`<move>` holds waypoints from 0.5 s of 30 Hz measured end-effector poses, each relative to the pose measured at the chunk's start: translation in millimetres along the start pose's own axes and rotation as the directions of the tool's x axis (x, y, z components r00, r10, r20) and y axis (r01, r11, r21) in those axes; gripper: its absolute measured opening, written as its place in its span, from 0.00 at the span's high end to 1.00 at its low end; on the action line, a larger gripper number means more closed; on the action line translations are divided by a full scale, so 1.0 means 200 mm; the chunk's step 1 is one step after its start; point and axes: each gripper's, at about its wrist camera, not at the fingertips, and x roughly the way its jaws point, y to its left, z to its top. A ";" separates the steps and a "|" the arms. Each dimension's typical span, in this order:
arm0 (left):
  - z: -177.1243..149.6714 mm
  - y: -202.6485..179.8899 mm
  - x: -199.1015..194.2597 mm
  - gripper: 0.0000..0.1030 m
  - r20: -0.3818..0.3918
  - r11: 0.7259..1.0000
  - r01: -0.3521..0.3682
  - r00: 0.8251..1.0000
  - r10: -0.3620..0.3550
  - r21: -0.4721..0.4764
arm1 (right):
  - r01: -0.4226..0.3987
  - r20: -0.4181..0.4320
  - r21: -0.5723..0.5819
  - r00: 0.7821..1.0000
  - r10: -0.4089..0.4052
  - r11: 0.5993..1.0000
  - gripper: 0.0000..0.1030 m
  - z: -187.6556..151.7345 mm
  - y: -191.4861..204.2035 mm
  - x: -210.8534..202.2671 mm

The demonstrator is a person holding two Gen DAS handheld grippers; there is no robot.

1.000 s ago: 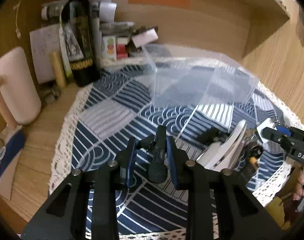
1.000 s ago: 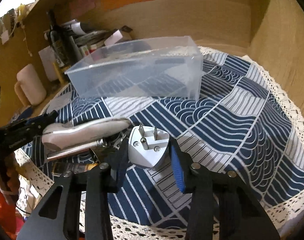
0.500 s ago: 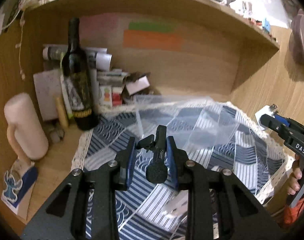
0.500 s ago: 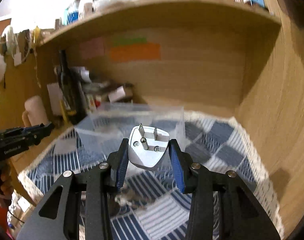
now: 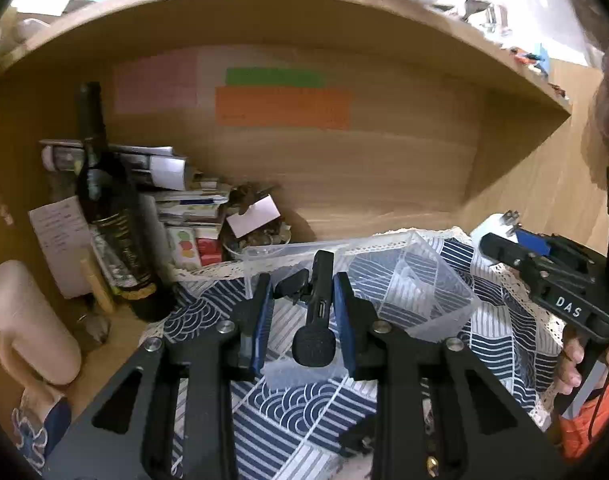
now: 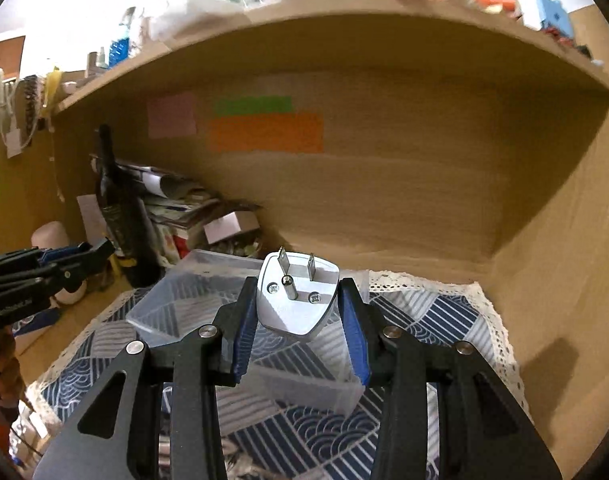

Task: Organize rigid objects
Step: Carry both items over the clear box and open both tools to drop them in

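My left gripper is shut on a small black clip-on microphone and holds it in the air above the clear plastic bin. My right gripper is shut on a white plug adapter with its metal prongs pointing up, held above the same clear bin. The bin stands on a blue and white patterned cloth. The right gripper with the plug also shows at the right of the left wrist view. The left gripper shows at the left of the right wrist view.
A dark wine bottle stands at the back left beside stacked papers and boxes. A pale cylinder jug stands at the far left. The wooden alcove walls and shelf enclose the space. Some objects lie on the cloth below the grippers.
Both grippers have risen from the cloth with their objects and now hang over the bin. The views have tilted up toward the alcove's back wall.
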 end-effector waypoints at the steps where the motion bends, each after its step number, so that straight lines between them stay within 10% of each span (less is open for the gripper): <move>1: 0.01 0.00 0.04 0.71 -0.011 1.000 0.007 1.000 -0.007 -0.004 | -0.005 -0.013 0.001 1.000 0.006 1.000 0.65 0.01 -0.01 0.04; 15: 0.01 0.01 0.55 0.71 -0.244 0.998 0.055 0.968 -0.056 -0.012 | -0.048 -0.219 -0.030 0.975 0.041 0.998 0.65 -0.04 -0.02 0.52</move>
